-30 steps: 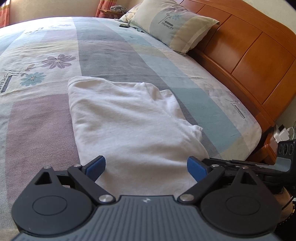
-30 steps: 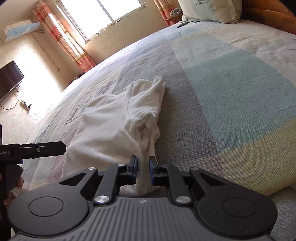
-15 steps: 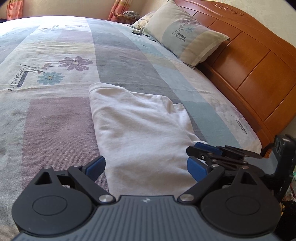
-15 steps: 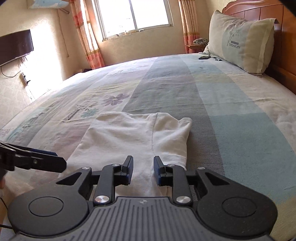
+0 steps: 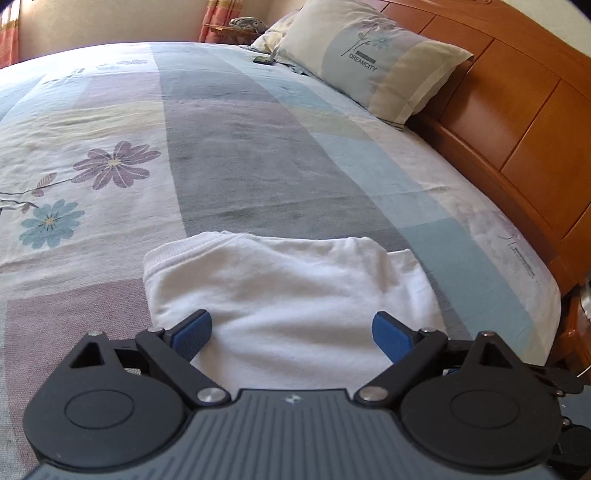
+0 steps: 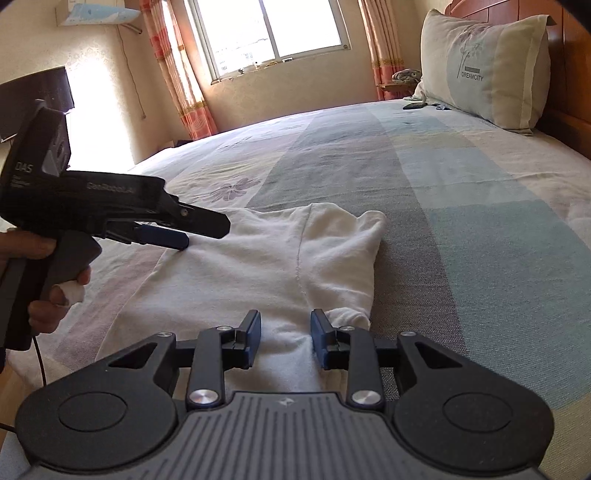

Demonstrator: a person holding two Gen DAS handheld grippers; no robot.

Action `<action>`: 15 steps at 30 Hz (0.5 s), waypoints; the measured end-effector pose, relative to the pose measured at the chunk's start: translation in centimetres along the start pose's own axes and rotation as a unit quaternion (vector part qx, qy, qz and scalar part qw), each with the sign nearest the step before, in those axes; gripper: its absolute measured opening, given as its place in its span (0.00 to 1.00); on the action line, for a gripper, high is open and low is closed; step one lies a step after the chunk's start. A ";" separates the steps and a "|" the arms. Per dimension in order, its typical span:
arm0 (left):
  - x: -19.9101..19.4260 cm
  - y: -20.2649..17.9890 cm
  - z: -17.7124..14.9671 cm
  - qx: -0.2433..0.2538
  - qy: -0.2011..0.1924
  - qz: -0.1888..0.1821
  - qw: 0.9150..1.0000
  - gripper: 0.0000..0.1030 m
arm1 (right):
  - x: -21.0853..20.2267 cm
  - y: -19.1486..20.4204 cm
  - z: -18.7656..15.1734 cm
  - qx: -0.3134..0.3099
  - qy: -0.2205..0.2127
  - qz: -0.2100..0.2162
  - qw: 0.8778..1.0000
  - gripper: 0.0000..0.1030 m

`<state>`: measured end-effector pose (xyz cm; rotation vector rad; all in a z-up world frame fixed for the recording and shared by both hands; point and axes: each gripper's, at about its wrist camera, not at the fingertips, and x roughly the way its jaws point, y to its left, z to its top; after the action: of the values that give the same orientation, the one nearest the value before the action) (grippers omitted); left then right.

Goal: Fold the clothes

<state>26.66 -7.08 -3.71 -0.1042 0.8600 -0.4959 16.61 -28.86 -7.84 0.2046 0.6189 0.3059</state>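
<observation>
A white garment lies partly folded on the patchwork bedspread, near the bed's front edge. My left gripper hovers over its near part, wide open, blue pads apart and nothing pinched. In the right wrist view the same gripper reaches in from the left, over the garment's left side, with a hand on its grip. My right gripper sits low over the garment's near right part. Its jaws stand partly apart; white cloth lies between the pads and neither pad presses on it.
A pillow leans on the wooden headboard at the right. A small dark object lies near the pillow. A window with curtains and a dark screen are beyond the bed. The bed edge drops off just behind the garment.
The left gripper slid sideways, so the garment now sits centred before it. The right gripper rolled level and its jaws went from nearly shut around the cloth to partly apart.
</observation>
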 end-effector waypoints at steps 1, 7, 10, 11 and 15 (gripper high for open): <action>-0.5 -0.1 0.2 0.004 -0.006 0.008 1.000 0.92 | 0.0 -0.3 -0.1 0.003 -0.002 0.007 1.000 0.34; -2.3 -0.1 -3.1 -0.011 -0.010 -0.002 1.000 0.95 | -0.2 -1.8 -0.4 0.036 -0.014 0.042 0.998 0.34; -2.6 0.0 -5.2 -0.010 -0.003 0.000 1.000 0.95 | -0.2 -1.6 -0.5 0.031 -0.014 0.039 0.999 0.34; -3.1 -0.1 -5.3 -0.004 -0.006 0.010 1.000 0.95 | -0.2 -1.5 -0.4 0.029 -0.013 0.036 0.999 0.34; -5.2 0.1 -5.2 -0.031 -0.037 -0.012 0.999 0.95 | -0.3 -0.7 0.3 0.023 0.001 0.019 1.000 0.35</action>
<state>19.90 -4.06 -3.50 -0.1898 0.8021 -0.4850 16.71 -29.61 -7.69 0.2602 0.6250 0.3278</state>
